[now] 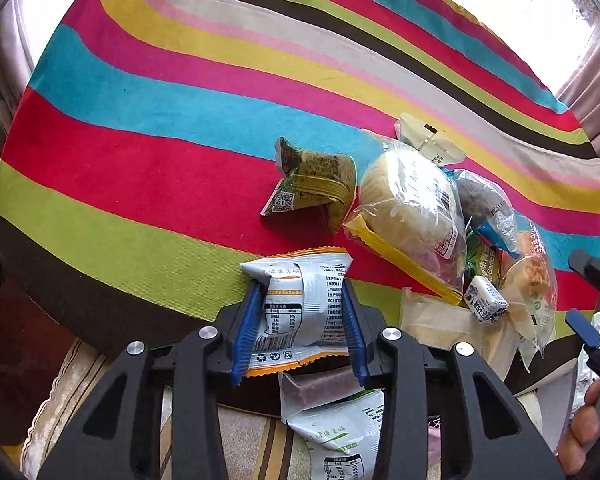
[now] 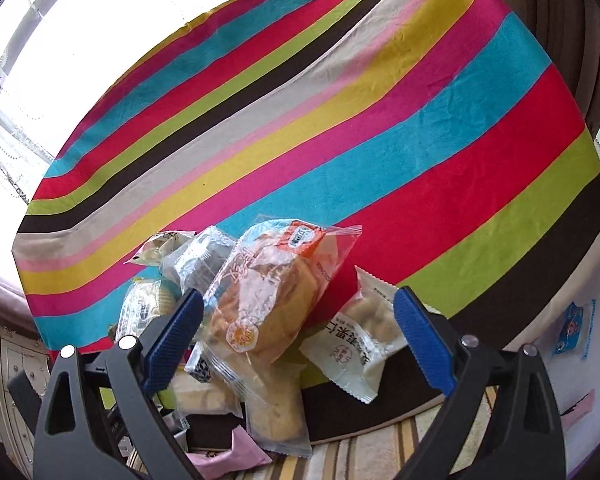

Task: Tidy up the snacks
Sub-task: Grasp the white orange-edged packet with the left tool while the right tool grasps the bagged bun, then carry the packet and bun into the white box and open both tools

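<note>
The white snack packet with orange edges (image 1: 300, 312) lies on the near edge of the striped tablecloth (image 1: 160, 120), and the left gripper (image 1: 300, 320) has its blue pads pressed against the packet's two sides, so it is clenched on it. Just behind that packet sits a crumpled green wrapper (image 1: 312, 182) on its own. To the packet's right, close by, is the main heap: a clear bag of pale round cakes (image 1: 412, 208) on top, with a small blue-and-white candy (image 1: 485, 304) and other wrapped pieces under and beside it. Below the packet, off the cloth's edge, lies a second white packet (image 1: 340, 436).

The right gripper (image 2: 300, 340) hangs over that heap with jaws wide and nothing pressed; a clear bag with an orange label (image 2: 268, 300) leans between them, and a white bag of round pieces (image 2: 360, 340) lies beside it.

By my reading the sorting has barely begun: one packet is in hand, nearly everything else is unsorted in the heap, and the far stretch of cloth beyond the packet holds nothing.
</note>
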`<act>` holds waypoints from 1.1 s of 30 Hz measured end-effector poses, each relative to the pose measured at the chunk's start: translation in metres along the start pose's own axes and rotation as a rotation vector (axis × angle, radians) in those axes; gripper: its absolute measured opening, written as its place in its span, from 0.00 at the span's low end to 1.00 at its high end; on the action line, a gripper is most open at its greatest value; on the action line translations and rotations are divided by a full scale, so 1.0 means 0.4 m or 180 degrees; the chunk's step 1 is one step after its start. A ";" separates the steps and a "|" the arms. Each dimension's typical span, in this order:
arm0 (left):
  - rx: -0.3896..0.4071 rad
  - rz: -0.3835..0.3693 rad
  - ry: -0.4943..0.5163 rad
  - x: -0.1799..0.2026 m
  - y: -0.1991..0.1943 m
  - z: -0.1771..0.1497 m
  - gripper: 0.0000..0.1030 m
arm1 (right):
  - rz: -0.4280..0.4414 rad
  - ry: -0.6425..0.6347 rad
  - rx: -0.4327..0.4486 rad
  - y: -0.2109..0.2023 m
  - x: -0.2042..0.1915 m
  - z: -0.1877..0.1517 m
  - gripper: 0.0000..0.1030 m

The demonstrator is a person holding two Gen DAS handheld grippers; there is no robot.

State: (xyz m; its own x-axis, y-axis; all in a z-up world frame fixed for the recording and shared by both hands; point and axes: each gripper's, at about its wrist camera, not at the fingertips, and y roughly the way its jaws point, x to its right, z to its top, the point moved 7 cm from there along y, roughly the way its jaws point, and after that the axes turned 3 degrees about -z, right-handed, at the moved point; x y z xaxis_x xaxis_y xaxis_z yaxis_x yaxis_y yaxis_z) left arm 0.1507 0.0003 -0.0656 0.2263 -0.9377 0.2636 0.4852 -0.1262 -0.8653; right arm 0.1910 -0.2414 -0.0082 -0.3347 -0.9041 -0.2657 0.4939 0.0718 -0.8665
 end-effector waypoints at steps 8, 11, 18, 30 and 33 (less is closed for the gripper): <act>0.0036 -0.0041 0.0050 0.006 0.000 -0.002 0.36 | -0.0437 -0.0207 -0.0058 0.066 -0.067 0.017 0.93; 0.0040 -0.0067 0.0030 0.006 0.001 0.000 0.36 | -0.0542 -0.0358 -0.0127 0.089 -0.072 0.000 0.93; 0.0047 -0.0101 0.0011 -0.001 -0.003 -0.004 0.36 | -0.0678 -0.0388 -0.0191 0.113 -0.027 -0.010 0.85; 0.0202 -0.0072 0.0014 0.004 -0.042 -0.001 0.32 | -0.0331 -0.0528 -0.0038 0.089 -0.016 -0.009 0.46; 0.0291 -0.0033 0.0041 0.011 -0.062 -0.001 0.32 | -0.0215 -0.0507 -0.0012 0.084 -0.011 -0.008 0.46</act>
State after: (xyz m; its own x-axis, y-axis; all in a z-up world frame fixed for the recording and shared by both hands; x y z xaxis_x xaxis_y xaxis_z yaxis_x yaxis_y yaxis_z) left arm 0.1394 -0.0007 -0.0431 0.2102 -0.9406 0.2665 0.5626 -0.1065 -0.8198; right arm 0.2063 -0.2336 -0.0375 -0.2354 -0.9622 -0.1367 0.4715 0.0100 -0.8818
